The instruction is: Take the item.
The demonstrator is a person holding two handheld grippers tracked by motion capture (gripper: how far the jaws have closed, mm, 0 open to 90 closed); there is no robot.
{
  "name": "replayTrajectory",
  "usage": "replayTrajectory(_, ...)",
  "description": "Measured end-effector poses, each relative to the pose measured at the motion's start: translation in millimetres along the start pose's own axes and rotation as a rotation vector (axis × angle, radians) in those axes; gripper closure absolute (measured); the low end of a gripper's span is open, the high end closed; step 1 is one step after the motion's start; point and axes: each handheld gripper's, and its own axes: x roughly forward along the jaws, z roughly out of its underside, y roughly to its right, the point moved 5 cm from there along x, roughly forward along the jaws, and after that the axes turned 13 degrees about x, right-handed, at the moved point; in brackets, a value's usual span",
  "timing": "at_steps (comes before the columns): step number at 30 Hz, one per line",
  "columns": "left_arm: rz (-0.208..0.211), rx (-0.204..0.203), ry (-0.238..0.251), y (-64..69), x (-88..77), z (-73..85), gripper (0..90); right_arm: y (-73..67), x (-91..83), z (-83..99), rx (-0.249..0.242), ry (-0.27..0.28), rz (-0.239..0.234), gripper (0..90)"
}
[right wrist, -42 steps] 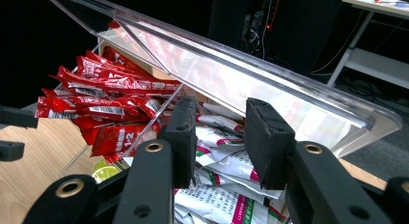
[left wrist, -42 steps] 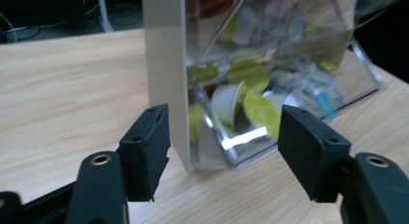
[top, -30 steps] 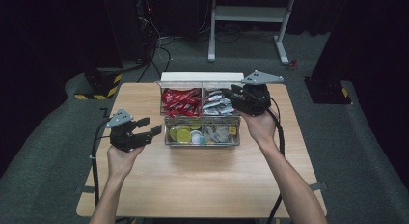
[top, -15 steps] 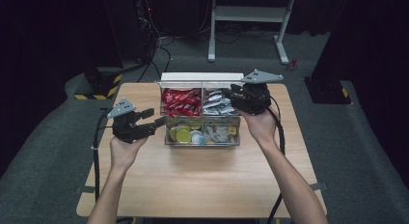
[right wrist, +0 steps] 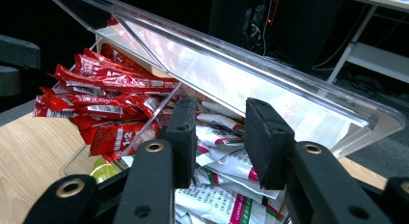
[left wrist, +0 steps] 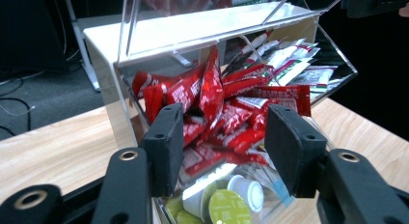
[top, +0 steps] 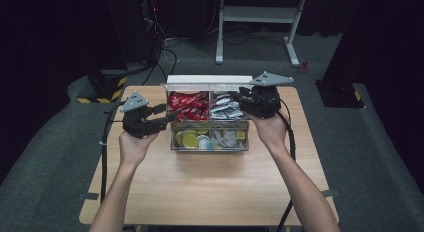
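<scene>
From the high view, we see a clear acrylic organizer box (top: 209, 142) at the table's (top: 210, 192) far edge, midway across. It holds red sachets (top: 186, 103) back left, white sachets (top: 223, 106) back right, and capsules (top: 196, 139) in front. Our left gripper (top: 166, 116) hangs by the box's left side, our right gripper (top: 241, 98) at its back right.

In the left gripper view, the jaws have just been closing, still apart, nothing between them, red sachets beyond.

In the right gripper view, the jaws stand narrowly apart above the white sachets; whether they pinch anything we cannot tell.
</scene>
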Motion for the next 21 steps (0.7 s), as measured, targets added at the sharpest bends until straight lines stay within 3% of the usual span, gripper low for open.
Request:
replayTrajectory(9,-0.008,0.020,-0.037,-1.6,15.3,-7.7,53.9,0.5,0.0,-0.1,0.002,0.001,-0.005,65.3)
replayTrajectory(14,-0.020,0.061,-0.063,2.0,23.8,-11.5,56.9,0.4,0.0,-0.1,0.002,0.001,-0.004,65.3)
replayTrajectory(21,-0.025,0.065,-0.092,2.1,35.6,-13.6,60.9,0.5,0.0,0.1,0.003,0.002,-0.004,65.3)
